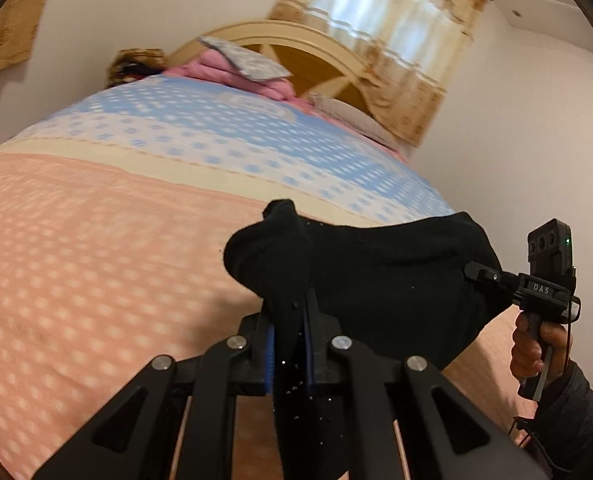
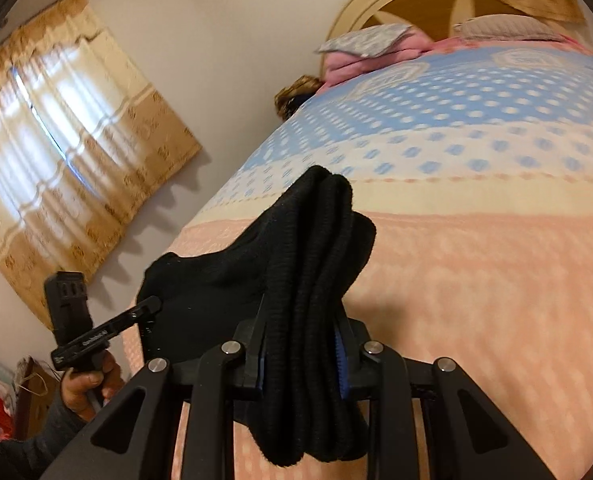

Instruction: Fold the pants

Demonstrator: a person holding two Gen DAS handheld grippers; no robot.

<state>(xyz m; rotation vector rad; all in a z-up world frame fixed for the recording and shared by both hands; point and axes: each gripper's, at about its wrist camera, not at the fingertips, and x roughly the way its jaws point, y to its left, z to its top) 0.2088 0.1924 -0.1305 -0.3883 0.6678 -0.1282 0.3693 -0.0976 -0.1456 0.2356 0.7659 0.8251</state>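
Nearest us, our left gripper [image 1: 290,344] has its jaws clamped on a bunched fold of the black pants [image 1: 376,272], and our right gripper [image 2: 302,354] has its jaws pinched on a thick ribbed bundle of the same garment. The pants hang stretched between the two, lifted above the pink part of the bedspread [image 1: 76,260]. Farther back, the spread turns cream, then blue with dots. Beyond lie folded pink bedding [image 2: 348,62], a grey pillow [image 1: 252,62], the arched headboard [image 1: 296,46] and patterned curtains [image 2: 68,128].
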